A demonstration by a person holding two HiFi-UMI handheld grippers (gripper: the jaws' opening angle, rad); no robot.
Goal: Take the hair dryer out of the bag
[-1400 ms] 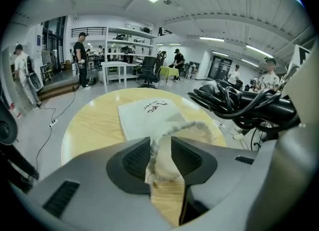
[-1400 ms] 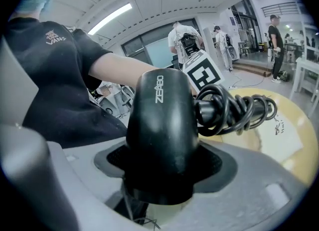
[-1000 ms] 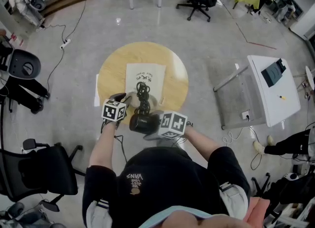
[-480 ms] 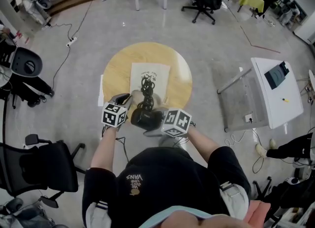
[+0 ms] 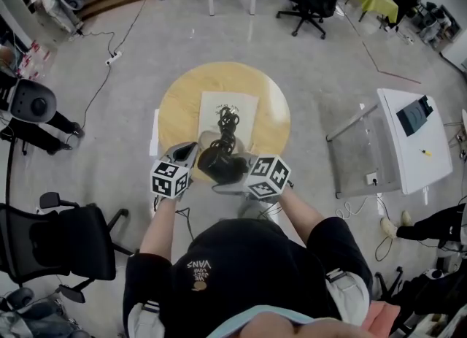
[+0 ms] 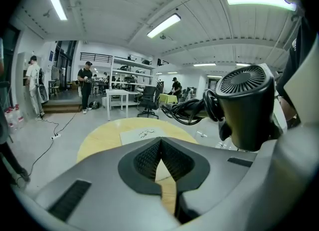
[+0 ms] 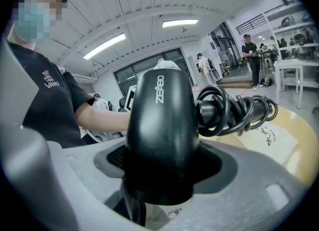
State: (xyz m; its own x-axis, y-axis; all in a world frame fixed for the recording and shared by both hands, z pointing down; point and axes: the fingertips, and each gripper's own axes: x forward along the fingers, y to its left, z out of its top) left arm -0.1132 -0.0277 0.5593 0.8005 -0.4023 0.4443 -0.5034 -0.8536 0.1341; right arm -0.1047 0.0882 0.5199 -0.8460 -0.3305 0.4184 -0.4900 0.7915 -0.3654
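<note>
A person stands over a round wooden tabletop (image 5: 182, 103), seen from a camera on their head, holding a claw in each hand. A flat white bag (image 5: 238, 104) with dark print lies on the middle of the tabletop.

The black hair dryer (image 5: 217, 165) is out of the bag, held in the air over the near edge of the tabletop, between the two claws. The right claw (image 5: 235, 174) has it: in the right gripper view the jaws are closed on the wide lower end of the dryer's barrel (image 7: 159, 120), pressing on both sides. The barrel's long axis stands roughly upright across the jaws there, rounded end up. The handle sticks out sideways from the barrel, and in the head view it points away from the person, over the bag. A black cord (image 5: 228, 123) is coiled in loops around that handle.

The left claw (image 5: 188, 152) sits just left of the dryer. In the left gripper view its jaws (image 6: 160, 160) are fully together with nothing between them. The dryer (image 6: 246, 105) shows to its right, round vent grille at the upper end, handle and cord (image 6: 189, 110) reaching left.
</note>
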